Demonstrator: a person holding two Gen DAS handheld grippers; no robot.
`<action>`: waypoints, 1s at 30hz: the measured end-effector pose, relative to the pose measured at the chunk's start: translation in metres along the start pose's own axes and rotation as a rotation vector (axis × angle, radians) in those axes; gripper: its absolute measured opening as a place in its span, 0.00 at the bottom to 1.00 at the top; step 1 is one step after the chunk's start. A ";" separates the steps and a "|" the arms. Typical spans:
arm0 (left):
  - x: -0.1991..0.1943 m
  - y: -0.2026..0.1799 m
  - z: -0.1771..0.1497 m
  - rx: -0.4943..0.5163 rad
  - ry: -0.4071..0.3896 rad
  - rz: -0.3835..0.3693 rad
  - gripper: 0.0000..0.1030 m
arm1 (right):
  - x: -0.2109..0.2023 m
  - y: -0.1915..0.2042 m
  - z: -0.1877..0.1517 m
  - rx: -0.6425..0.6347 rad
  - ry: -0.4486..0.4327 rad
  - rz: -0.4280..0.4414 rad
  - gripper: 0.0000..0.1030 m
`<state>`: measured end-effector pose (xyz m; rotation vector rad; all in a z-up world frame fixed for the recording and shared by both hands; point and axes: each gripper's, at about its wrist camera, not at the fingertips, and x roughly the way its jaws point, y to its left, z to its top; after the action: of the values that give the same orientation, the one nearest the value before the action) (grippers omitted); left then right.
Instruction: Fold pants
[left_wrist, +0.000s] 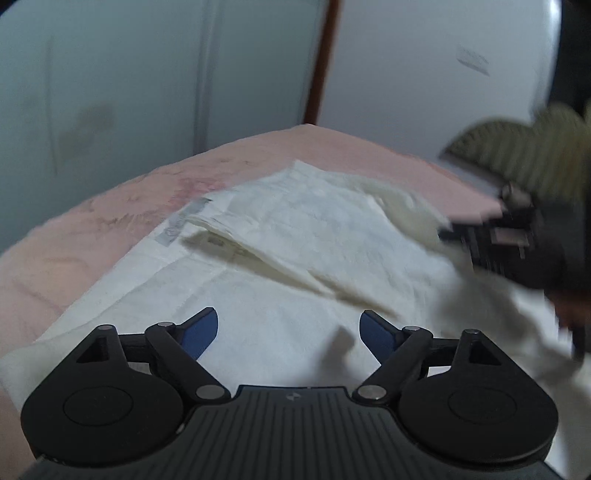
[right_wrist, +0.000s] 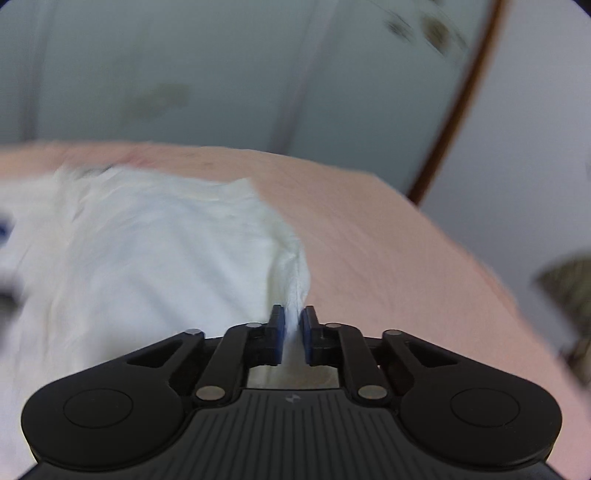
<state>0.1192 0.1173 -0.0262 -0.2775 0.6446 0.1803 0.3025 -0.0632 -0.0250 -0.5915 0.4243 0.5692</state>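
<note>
White pants (left_wrist: 288, 280) lie spread on a pink bed cover (left_wrist: 92, 229), with one part folded over the middle and a grey label near the far left edge. My left gripper (left_wrist: 288, 332) is open and empty, just above the near part of the cloth. My right gripper (right_wrist: 293, 332) is shut on the right edge of the white pants (right_wrist: 155, 258), pinching a raised ridge of cloth. The right gripper also shows blurred at the right of the left wrist view (left_wrist: 517, 243).
The pink bed cover (right_wrist: 388, 266) extends right of the pants. A pale wardrobe or wall panels (left_wrist: 129, 92) stand behind the bed, with a brown wooden strip (left_wrist: 325, 62). A striped olive sleeve (left_wrist: 517, 147) is at the right.
</note>
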 end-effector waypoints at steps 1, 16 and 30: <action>0.003 0.006 0.010 -0.050 0.013 -0.012 0.83 | -0.005 0.009 -0.001 -0.051 -0.003 -0.007 0.09; 0.138 -0.049 0.158 -0.124 0.206 -0.047 0.77 | -0.006 0.048 -0.028 -0.173 -0.018 0.005 0.08; 0.121 -0.021 0.139 -0.276 0.202 -0.134 0.02 | -0.023 0.051 -0.038 -0.125 -0.064 -0.065 0.10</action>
<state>0.2983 0.1502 0.0094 -0.6092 0.7992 0.1127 0.2460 -0.0607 -0.0615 -0.7026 0.3098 0.5534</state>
